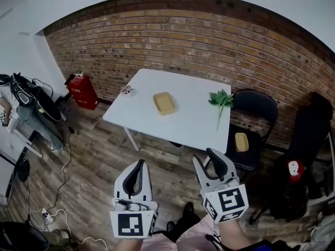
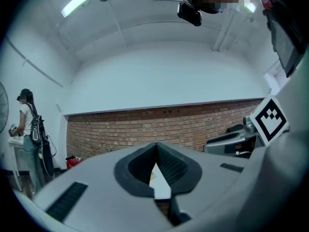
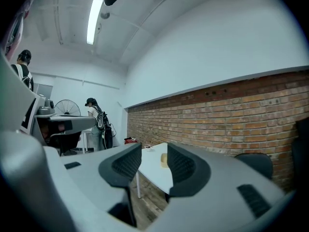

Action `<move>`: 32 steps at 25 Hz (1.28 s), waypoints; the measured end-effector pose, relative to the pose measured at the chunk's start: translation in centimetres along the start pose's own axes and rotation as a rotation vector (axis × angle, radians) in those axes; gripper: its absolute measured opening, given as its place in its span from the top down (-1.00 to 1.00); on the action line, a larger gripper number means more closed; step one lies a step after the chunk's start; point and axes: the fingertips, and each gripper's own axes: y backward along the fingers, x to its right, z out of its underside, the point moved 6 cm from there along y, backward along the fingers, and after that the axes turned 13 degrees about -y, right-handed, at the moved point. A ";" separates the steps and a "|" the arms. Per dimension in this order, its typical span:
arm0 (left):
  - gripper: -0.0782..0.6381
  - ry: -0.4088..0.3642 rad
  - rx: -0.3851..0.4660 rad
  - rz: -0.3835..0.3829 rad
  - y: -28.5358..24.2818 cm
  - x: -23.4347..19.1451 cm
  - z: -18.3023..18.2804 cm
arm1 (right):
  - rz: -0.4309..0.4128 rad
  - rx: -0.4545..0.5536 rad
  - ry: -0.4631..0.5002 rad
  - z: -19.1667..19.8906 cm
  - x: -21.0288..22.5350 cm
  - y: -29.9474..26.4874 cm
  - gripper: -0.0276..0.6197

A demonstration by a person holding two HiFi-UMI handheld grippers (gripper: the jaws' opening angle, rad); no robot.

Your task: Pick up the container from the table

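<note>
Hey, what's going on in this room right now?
A person stands back from a white table, holding a gripper in each hand. The left gripper is shut and the right gripper is open. Both are empty and point toward the table. The yellow container to be picked up sits untouched on the table, with a green sprig lying off to its right.
</note>
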 end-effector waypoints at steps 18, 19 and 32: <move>0.76 0.014 -0.125 -0.028 -17.8 -3.7 6.7 | -0.021 -0.102 -0.039 0.7 9.4 -18.2 0.42; 0.76 0.011 -0.134 -0.036 -19.2 -4.0 6.8 | -0.025 -0.106 -0.041 0.4 10.2 -19.5 0.43; 0.76 -0.033 -0.193 -0.134 -29.9 -6.7 6.9 | -0.094 -0.127 -0.060 -2.2 16.0 -32.0 0.48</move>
